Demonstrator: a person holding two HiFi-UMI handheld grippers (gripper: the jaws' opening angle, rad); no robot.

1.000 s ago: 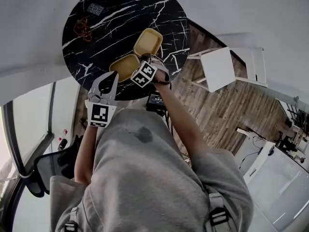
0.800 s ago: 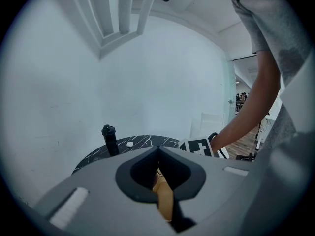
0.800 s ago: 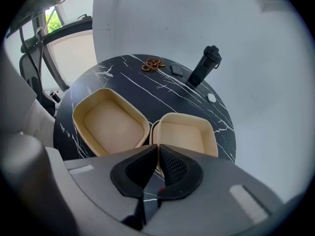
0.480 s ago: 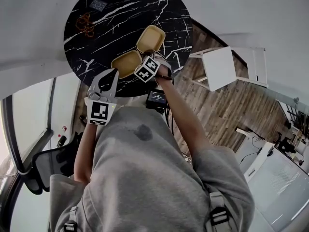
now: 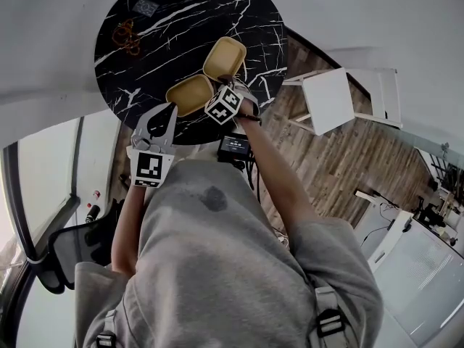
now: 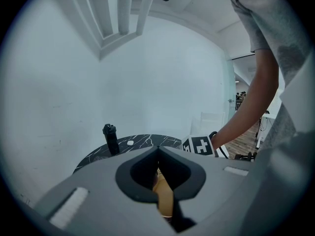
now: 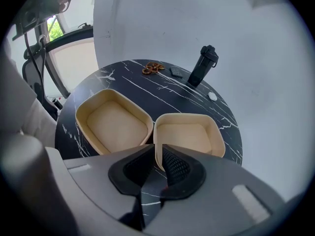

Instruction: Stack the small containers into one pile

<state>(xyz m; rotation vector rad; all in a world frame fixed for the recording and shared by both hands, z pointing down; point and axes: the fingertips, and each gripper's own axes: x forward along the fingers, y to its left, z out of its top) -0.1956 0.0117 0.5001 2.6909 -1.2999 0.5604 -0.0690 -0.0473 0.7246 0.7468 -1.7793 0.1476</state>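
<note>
Two tan, empty containers sit side by side on the round black marble table (image 5: 167,20): the left container (image 7: 114,124) (image 5: 188,94) and the right container (image 7: 187,134) (image 5: 223,58). My right gripper (image 7: 156,149) (image 5: 220,89) points steeply down at the right container's near corner. Its jaws have just been opening, and the thin rim stands between them without being pressed. My left gripper (image 6: 158,149) (image 5: 167,111) hovers shut and empty at the table's near edge, just short of the left container (image 6: 165,200), a strip of which shows below its jaws.
A black bottle (image 7: 203,64) (image 6: 110,137) stands at the table's far side, near a small white disc (image 7: 212,96), a dark card (image 7: 175,72) and a brown tangle (image 7: 153,68) (image 5: 127,36). A white chair (image 5: 333,100) stands to the right on the wooden floor.
The head view has shifted slightly. The right gripper stays at the right container's rim, the left gripper keeps still, and both containers lie where they were.
</note>
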